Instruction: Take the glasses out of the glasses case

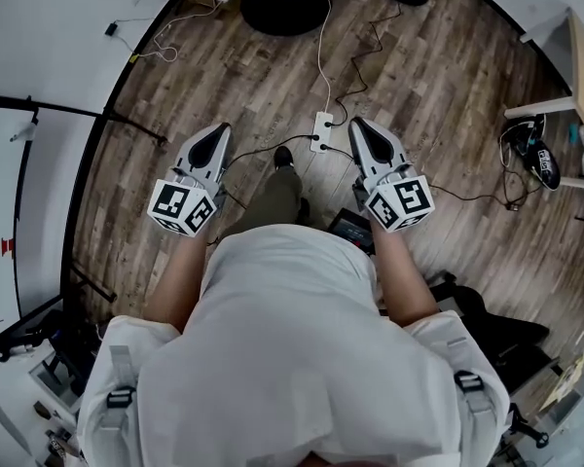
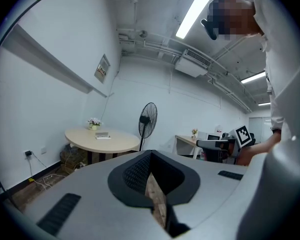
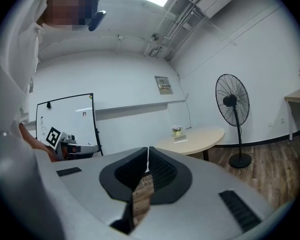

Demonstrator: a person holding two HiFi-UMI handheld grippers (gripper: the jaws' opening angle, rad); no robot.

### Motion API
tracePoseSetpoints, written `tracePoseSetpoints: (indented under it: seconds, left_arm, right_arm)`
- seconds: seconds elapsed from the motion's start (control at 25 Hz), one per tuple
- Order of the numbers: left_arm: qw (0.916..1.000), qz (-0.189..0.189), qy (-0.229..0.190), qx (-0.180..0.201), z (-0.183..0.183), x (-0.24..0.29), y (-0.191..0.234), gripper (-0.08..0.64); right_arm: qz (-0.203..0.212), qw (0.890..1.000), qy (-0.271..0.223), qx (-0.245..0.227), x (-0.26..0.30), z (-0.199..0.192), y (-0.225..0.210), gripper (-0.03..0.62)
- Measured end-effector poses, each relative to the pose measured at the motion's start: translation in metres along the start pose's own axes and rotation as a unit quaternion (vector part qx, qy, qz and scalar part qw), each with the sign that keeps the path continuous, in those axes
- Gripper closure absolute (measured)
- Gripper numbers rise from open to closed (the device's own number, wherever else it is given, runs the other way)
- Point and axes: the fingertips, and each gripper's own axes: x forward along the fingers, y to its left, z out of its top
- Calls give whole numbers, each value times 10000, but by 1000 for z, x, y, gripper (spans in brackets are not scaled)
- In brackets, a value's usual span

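left gripper [image 1: 219, 129]: jaws pressed together, empty | right gripper [image 1: 356, 125]: same | round table [image 2: 102, 140], fan [image 2: 148, 119] ahead | power strip [image 1: 322, 131] on wood floor [image 1: 438, 95] | wall notice [image 3: 163, 85] unreadable

I'm holding both arms low in front of my waist, left gripper [image 1: 215, 134] and right gripper [image 1: 358, 127] side by side, apart, pointing forward. Both pairs of jaws are pressed together, nothing between them. Marker cubes face up.

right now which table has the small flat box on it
The round table, left of the fan: the flat box lies beside its flower pot.
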Motion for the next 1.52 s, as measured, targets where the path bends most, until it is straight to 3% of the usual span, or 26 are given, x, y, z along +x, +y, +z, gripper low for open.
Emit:
tracePoseSetpoints:
  seconds: [0.28,0.52,0.8,1.16,1.52]
  left_arm:
    - [9984,114,-218,-505,0,48,46,546]
    - [9981,168,-283,-530,26,108,112,546]
    - [9988,28,-440,-210,59,159,173,546]
    - [9974,131,-581,-401,68,183,221,546]
    - [9970,245,-608,-412,78,232,267,546]
  right_arm:
    - [-47,9994,333,-122,49,2,-32,566]
    - [-55,9988,436,-224,130,32,-71,566]
    - [-61,9984,459,-327,207,52,-95,566]
    - [-48,9978,565,-341,261,58,-114,566]
    - [267,9975,558,-337,338,67,-141,566]
